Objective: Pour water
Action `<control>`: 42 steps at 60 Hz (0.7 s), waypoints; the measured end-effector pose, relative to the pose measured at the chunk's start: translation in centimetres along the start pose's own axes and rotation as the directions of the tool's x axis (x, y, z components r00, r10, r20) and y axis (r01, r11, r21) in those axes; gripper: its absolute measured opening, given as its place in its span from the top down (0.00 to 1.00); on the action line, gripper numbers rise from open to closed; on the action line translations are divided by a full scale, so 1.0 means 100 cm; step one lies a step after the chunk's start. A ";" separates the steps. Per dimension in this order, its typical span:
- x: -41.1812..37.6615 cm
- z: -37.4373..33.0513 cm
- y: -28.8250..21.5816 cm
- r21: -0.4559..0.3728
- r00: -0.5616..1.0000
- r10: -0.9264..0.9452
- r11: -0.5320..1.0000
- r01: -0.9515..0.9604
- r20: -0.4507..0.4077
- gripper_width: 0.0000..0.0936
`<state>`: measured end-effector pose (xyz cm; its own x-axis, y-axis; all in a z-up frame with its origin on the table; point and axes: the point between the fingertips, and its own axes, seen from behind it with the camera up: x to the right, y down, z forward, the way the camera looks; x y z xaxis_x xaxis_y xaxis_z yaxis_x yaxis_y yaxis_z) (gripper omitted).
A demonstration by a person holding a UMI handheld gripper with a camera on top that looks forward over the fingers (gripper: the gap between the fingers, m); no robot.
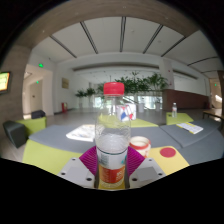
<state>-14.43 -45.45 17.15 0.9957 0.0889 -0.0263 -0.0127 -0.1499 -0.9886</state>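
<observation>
Gripper view shows one clear water bottle [113,140] with a red cap, upright and clamped between the gripper [112,170] and its two pink pads. Just beyond, on the counter [190,145], stand one white cup [139,146] and one red lid [168,152].

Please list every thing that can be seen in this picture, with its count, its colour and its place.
bottle: one, clear with red cap and orange-white label, between the fingers.
cup: one, white with orange band, on the table just right of the bottle.
red lid: one, red, on the table beyond the cup.
table: one, grey with yellow-green panels, under everything.
plants: several, green, far behind the table.
hand-held gripper: one, pink pads, both fingers against the bottle.
</observation>
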 end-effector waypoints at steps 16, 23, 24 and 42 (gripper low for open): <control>-0.093 0.012 -0.136 0.001 0.761 0.499 0.836 -0.549 0.415 0.64; -0.100 0.020 -0.176 -0.187 0.379 0.748 0.549 -0.815 0.545 0.64; -0.105 0.018 -0.182 -0.217 0.319 0.773 0.500 -0.838 0.549 0.64; -0.039 0.083 -0.136 -0.469 -0.462 0.810 -0.271 -0.840 0.360 0.64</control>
<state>-18.87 -35.53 29.51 -0.5035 0.1923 -0.8423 -0.7903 -0.4964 0.3592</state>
